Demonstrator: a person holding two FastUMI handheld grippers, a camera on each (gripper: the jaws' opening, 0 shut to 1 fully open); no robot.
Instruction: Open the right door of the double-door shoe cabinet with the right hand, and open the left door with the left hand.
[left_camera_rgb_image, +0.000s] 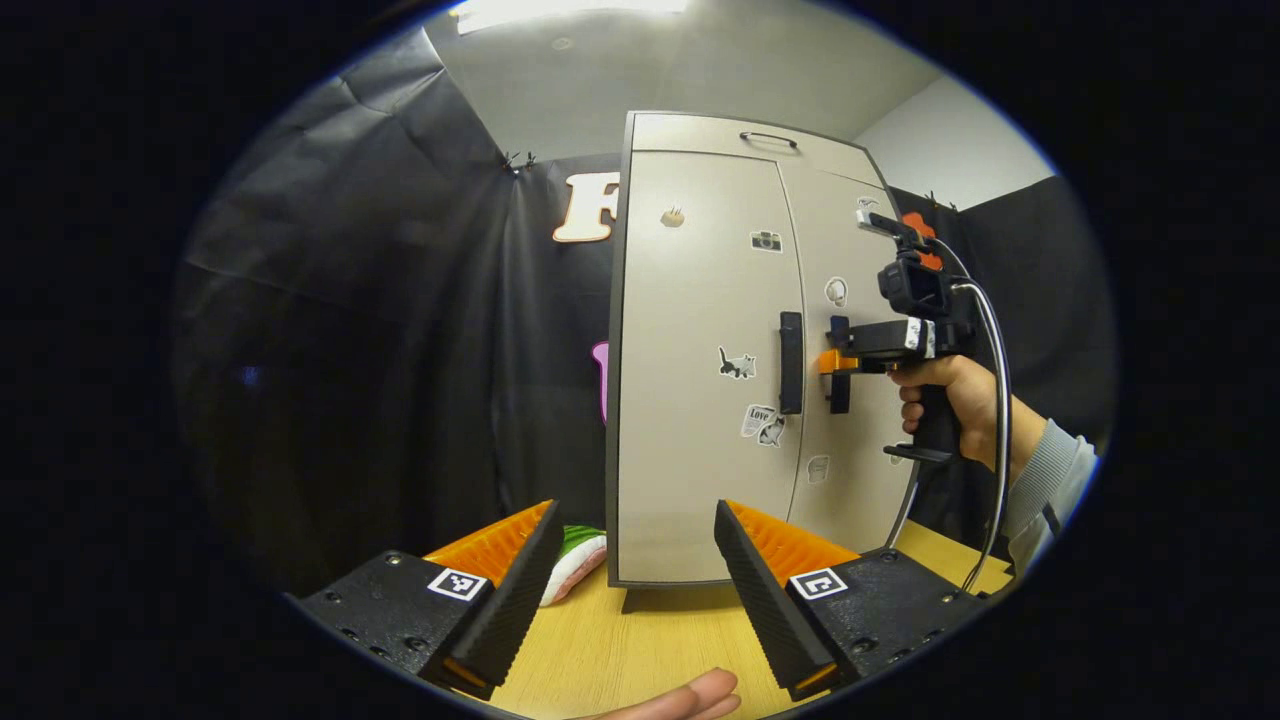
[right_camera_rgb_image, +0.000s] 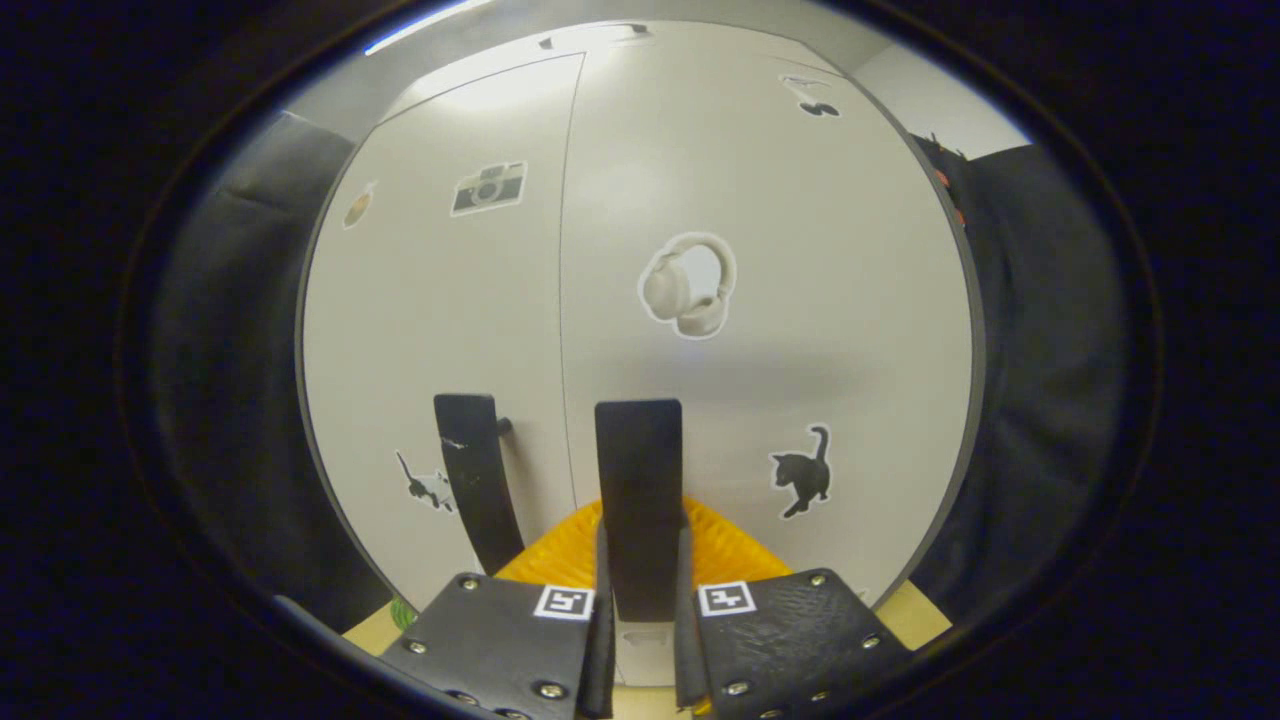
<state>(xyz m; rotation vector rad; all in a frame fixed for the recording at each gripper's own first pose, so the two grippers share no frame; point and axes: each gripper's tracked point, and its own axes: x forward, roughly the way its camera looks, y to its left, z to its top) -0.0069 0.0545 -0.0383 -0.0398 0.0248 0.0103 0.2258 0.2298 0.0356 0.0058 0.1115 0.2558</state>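
Currently, the right door handle (right_camera_rgb_image: 638, 500) is clamped between both fingers of the right hand-held gripper (right_camera_rgb_image: 640, 600). Both doors of the shoe cabinet (left_camera_rgb_image: 690, 400) are closed on the surface (left_camera_rgb_image: 640, 640). The left hand-held gripper (left_camera_rgb_image: 635, 580) is held spread open, well apart from the left door handle (left_camera_rgb_image: 791, 362).

Beige shoe cabinet (left_camera_rgb_image: 690, 420) (black door handles (left_camera_rgb_image: 791, 362)), tan table (left_camera_rgb_image: 640, 640)

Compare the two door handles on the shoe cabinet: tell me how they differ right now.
The right door handle is clamped between the right gripper fingers; the left door handle stands free, untouched. The left gripper hangs open, well back from the left door handle, while the right gripper sits at the right door handle. Both handles are dark vertical bars flanking the seam of the closed doors.
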